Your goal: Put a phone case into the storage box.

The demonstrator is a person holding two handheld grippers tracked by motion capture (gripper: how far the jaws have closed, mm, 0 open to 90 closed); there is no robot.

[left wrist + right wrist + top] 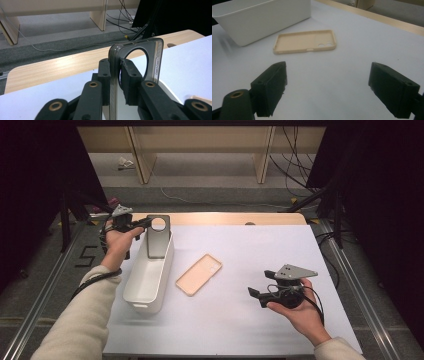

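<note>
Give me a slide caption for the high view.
Left gripper holds a grey phone case upright over the white bin; a beige case lies beside it.

The grey phone case (pixel 140 62) runs off the left gripper view's bottom edge, its lower end hidden.

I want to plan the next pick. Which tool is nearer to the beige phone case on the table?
Right. The right tool, open, hovers just to the right of the beige phone case. The left tool is farther, beyond the white bin, holding the grey phone case.
</note>
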